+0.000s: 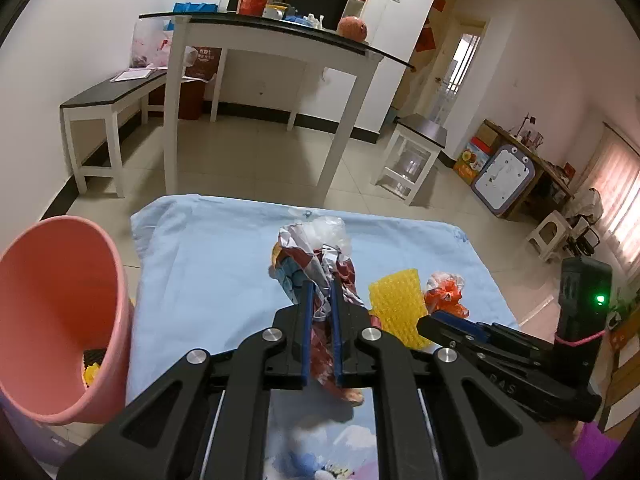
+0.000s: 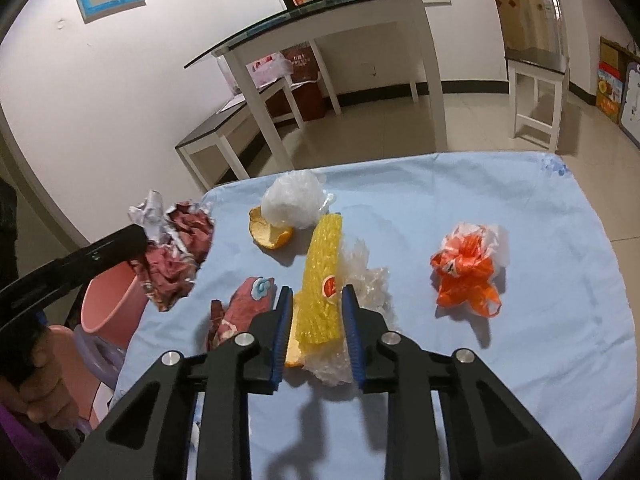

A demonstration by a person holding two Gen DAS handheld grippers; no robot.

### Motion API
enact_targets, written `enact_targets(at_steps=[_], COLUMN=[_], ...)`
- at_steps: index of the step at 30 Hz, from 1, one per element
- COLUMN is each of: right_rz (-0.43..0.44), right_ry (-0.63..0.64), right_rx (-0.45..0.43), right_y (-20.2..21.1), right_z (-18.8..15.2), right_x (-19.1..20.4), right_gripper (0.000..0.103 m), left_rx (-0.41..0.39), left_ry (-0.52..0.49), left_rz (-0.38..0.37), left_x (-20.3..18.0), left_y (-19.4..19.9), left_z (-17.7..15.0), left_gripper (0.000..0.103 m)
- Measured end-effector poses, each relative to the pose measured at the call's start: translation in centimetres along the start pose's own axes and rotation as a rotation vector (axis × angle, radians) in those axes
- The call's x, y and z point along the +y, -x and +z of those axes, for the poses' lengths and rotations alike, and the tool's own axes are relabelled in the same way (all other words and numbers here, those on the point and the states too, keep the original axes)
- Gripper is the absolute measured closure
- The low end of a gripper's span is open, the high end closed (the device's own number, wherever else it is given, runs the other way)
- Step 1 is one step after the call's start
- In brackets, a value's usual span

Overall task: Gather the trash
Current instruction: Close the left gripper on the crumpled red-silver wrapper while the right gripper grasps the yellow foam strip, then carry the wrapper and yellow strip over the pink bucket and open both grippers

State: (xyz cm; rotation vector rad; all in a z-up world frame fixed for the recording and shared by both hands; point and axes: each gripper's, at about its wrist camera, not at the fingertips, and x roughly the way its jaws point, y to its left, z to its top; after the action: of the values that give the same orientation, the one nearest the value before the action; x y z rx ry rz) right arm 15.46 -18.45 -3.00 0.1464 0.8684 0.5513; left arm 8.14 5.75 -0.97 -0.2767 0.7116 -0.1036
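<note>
My left gripper (image 1: 322, 284) is shut on a crumpled red and silver foil wrapper (image 1: 308, 248), held up above the blue cloth (image 1: 208, 248). The right wrist view shows that wrapper (image 2: 176, 248) hanging at the table's left edge, over the pink bin (image 2: 108, 304). My right gripper (image 2: 316, 294) is shut on the near end of a yellow foam net (image 2: 320, 264) that lies on the cloth (image 2: 520, 200), its pads against both sides. Clear plastic film (image 2: 368, 280) and an orange peel lie under the net.
An orange plastic bag (image 2: 464, 272), a white plastic bag (image 2: 294, 196), an orange peel (image 2: 270, 234) and a red wrapper scrap (image 2: 240, 308) lie on the cloth. The pink bin (image 1: 60, 300) holds some trash. A glass-topped white table (image 1: 280, 36) and stool (image 1: 416, 148) stand beyond.
</note>
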Motion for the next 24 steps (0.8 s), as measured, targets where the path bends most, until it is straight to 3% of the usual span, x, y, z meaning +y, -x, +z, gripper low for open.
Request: enact_targets(at_steps=[8, 24], right_rz=[-0.011, 0.071], right_ry=[0.007, 0.039], right_rx=[0.003, -0.123], right_y=[-0.3, 4.7], right_z=[0.0, 1.8], right_x=[0.5, 3.7], right_gripper=[0.095, 0.096], left_rx=[-0.012, -0.115], left_ry=[0.009, 0.046], left_rz=[0.014, 0.061], left_x=[0.5, 3.0], left_y=[1.3, 6.0], left_z=[-0.5, 0.0], left_gripper=[0.095, 0.095])
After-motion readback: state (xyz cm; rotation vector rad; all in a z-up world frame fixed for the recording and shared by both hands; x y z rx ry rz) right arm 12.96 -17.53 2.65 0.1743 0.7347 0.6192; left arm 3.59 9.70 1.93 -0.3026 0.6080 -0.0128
